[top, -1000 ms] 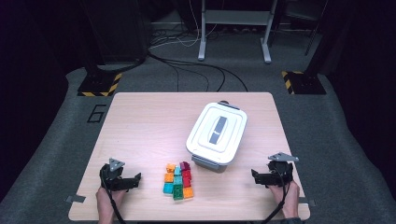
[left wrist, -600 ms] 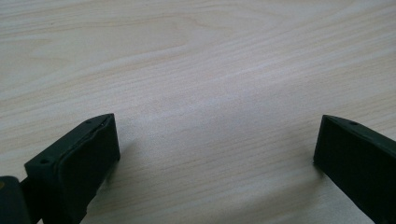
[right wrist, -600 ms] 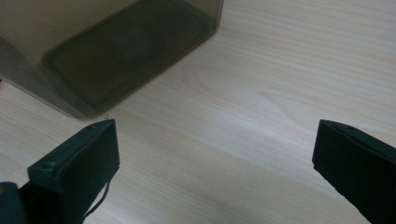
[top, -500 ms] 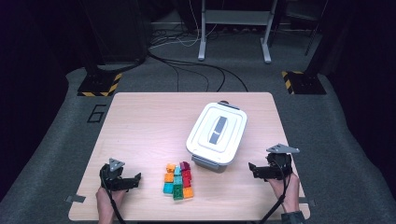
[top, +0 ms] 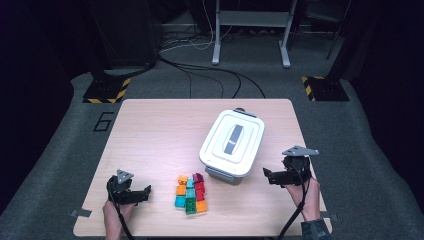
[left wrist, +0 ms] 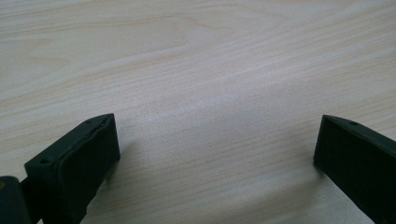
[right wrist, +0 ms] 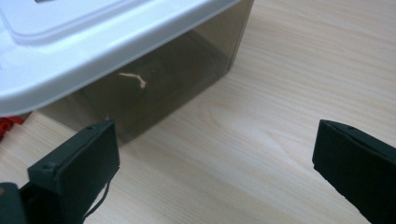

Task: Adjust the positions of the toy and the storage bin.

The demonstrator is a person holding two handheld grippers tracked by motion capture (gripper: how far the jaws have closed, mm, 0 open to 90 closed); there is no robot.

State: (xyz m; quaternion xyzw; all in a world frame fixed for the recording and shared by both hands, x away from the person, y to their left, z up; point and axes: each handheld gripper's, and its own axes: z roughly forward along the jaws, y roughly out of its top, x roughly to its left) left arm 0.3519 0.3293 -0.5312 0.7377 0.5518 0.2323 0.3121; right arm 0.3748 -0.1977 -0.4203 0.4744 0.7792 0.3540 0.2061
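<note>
A closed storage box with a white lid (top: 232,142) stands right of the table's middle; the right gripper view shows its smoky see-through wall (right wrist: 159,79) under the white lid rim. A cluster of small coloured blocks (top: 190,193) lies on the table in front of the box. My left gripper (top: 146,192) rests near the front left of the table, open, pointing toward the blocks, with bare wood between its jaws (left wrist: 217,154). My right gripper (top: 266,175) is held just right of the box's near corner, open and holding nothing (right wrist: 217,158).
The wooden table (top: 155,130) has free room across its left and far parts. A bit of red block (right wrist: 9,122) peeks out beside the box. Around the table are grey floor, cables (top: 200,70) and stand legs (top: 250,40).
My right gripper has risen and shifted a little left toward the box. The left gripper, the box and the blocks have stayed put.
</note>
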